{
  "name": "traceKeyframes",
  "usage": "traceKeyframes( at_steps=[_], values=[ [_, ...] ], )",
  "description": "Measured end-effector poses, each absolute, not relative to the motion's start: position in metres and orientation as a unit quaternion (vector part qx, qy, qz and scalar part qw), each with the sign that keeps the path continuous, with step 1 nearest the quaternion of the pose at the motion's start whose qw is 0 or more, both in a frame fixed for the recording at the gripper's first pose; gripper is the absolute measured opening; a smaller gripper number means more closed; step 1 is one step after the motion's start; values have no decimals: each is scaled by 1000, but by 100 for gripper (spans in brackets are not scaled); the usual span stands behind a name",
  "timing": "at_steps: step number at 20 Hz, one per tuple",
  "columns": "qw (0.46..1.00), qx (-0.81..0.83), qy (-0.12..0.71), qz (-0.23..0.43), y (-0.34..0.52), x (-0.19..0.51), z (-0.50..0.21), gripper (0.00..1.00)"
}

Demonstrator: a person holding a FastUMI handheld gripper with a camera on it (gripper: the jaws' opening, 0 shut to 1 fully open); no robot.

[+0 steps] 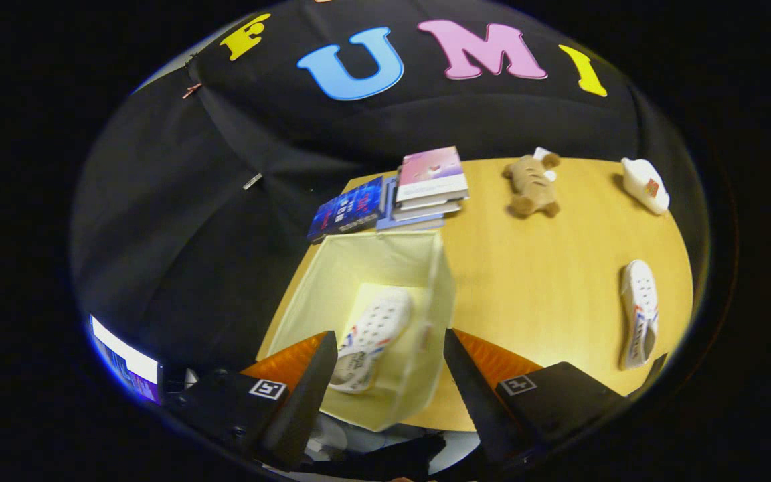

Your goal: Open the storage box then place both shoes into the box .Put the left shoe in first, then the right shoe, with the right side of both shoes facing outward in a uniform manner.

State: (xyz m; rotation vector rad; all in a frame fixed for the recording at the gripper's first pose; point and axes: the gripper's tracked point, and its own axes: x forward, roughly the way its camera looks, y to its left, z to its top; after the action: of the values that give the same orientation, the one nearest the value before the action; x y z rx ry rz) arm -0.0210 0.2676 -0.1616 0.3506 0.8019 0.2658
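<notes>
My tool [385,348] hangs with its fingers spread, gripping nothing, above the open pale-cream fabric storage box [425,261] on the wooden bench [533,281]. 1 white perforated clog with red and blue trim [372,338] lies sole-up on the box floor; its twin white clog [638,311] rests on the bench, well apart.

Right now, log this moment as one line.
gripper: open, empty, above box | box: open | one shoe in box | other shoe on table
</notes>
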Motion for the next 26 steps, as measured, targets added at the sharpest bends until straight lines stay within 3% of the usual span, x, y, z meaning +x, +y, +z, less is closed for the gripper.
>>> traceKeyframes(
  at_steps=[6,13,23,25,26],
  values=[
    [913,112,392,22,90,-35,-211,99],
    [891,92,443,-39,-63,-67,-289,99],
    [852,125,507,-30,-108,-62,-378,98],
    [849,129,511,-32,-109,-55,-386,95],
    [850,129,510,-31,-108,-52,-388,89]
  ],
)
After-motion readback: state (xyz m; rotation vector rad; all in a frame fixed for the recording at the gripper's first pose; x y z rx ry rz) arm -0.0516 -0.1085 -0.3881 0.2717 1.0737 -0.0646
